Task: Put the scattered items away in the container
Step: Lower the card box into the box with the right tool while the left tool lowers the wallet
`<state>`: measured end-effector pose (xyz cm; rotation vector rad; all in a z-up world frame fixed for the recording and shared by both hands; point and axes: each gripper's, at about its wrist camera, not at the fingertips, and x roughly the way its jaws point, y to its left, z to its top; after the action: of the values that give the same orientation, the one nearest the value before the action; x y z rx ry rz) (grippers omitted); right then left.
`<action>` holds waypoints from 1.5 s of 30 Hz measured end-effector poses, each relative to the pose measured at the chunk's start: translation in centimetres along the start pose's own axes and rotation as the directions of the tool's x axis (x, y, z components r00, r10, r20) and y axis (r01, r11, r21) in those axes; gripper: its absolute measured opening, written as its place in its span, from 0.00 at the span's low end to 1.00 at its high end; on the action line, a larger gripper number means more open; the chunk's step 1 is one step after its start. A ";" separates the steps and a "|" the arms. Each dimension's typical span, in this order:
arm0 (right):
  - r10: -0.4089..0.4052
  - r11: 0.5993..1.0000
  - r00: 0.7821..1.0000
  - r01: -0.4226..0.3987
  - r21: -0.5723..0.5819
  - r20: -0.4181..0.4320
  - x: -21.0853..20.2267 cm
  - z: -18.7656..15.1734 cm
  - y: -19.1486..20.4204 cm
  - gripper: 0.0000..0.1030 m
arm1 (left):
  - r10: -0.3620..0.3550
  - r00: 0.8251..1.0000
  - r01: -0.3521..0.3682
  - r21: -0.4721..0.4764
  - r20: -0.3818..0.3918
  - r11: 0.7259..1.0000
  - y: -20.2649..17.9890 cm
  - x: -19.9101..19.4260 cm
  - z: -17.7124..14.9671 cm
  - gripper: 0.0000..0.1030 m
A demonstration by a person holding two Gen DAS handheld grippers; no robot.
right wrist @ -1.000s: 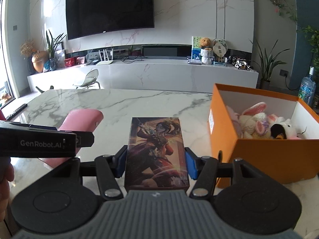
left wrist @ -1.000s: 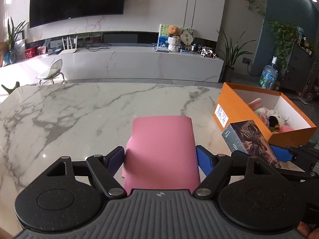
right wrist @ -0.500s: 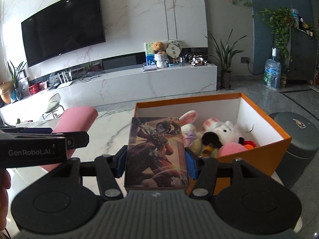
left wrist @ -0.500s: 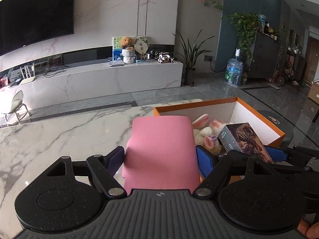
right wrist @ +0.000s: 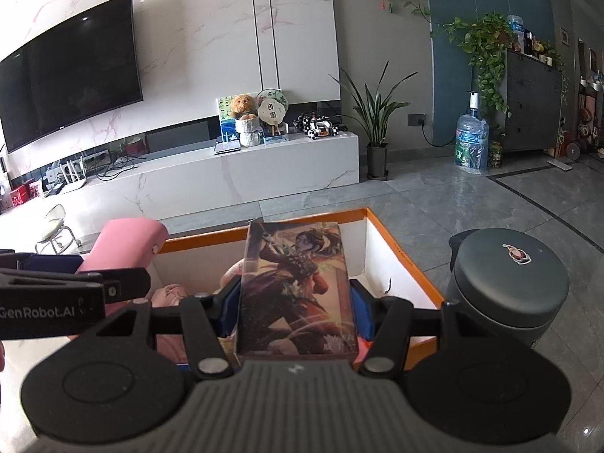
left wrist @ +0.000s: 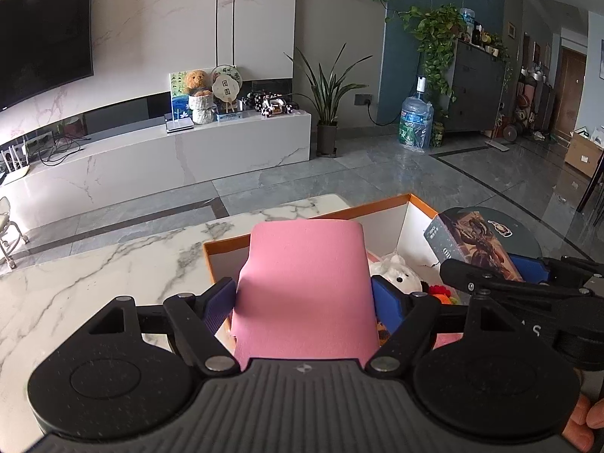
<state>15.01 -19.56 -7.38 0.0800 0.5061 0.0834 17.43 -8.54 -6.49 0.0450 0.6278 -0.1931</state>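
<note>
two grippers are held side by side over one corner of the marble desk, where the orange box has been set so its open top can be reached from above. the box is already part filled: a white plush toy and other soft things lie inside, so room is judged to be left mostly on top of them. the left gripper is closed on a pink case, its blue fingers pressed flat to the case's two sides, and the case is carried level above the box's near wall. the right gripper is clamped likewise on a picture-printed box, held over the opening. both things are gripped across their width, probably so they can be dropped flat. neither has been released yet.
</note>
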 end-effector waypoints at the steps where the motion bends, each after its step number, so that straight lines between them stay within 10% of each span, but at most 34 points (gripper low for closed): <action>1: 0.000 1.000 1.000 0.000 0.008 -0.003 0.5 0.1 -0.4 0.59 | 0.006 1.000 -0.006 0.005 -0.007 1.000 -0.1 0.6 0.1 0.88; 20: 0.051 0.998 0.984 -0.054 -0.011 -0.172 9.9 1.2 -2.0 0.59 | 0.050 0.989 -0.046 0.035 -0.137 0.998 0.0 8.6 -0.4 0.88; 45: 0.103 0.993 0.952 -0.113 -0.020 -0.290 12.6 0.4 -1.9 0.60 | 0.048 0.978 -0.030 0.089 -0.202 0.996 0.4 9.6 -0.6 0.90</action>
<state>26.33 -20.17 -13.28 0.0600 0.7924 0.2137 24.79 -9.71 -12.61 0.1616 0.8221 -0.1787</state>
